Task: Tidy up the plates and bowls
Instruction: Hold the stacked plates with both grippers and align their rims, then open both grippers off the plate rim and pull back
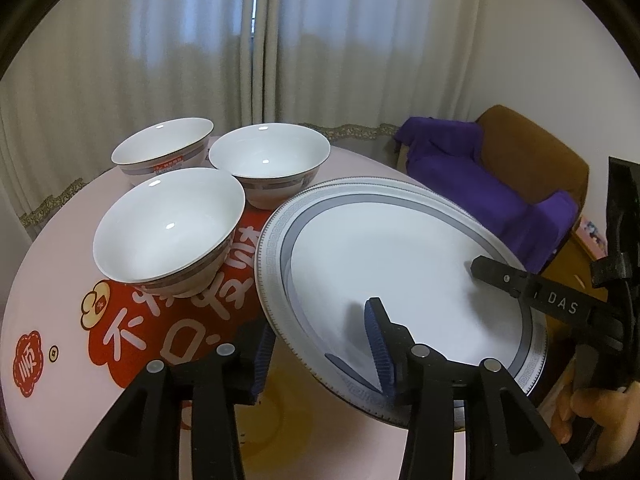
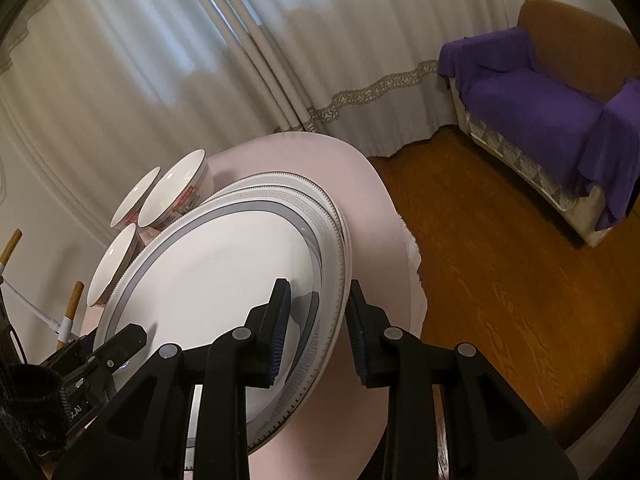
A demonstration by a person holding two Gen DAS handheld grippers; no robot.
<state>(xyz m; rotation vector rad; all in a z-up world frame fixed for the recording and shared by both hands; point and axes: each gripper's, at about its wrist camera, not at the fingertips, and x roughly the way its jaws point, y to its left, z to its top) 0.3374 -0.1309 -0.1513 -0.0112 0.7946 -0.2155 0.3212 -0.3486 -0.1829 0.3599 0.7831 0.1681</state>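
Observation:
A white plate with a grey patterned rim [image 1: 384,264] lies on top of another like it; it also shows in the right wrist view [image 2: 216,280]. My left gripper [image 1: 320,356] straddles its near rim, jaws apart, one finger [image 1: 378,340] over the plate. My right gripper [image 2: 318,328] straddles the plates' right rim, jaws apart; its finger [image 1: 520,286] shows in the left wrist view. Three white bowls stand behind: front [image 1: 168,228], back left [image 1: 164,150], back right [image 1: 268,164].
The round table [image 1: 60,280] has a pink cover with a red printed patch. A brown armchair with a purple throw [image 2: 536,112] stands on the wooden floor [image 2: 480,280] to the right. Curtains hang behind the table.

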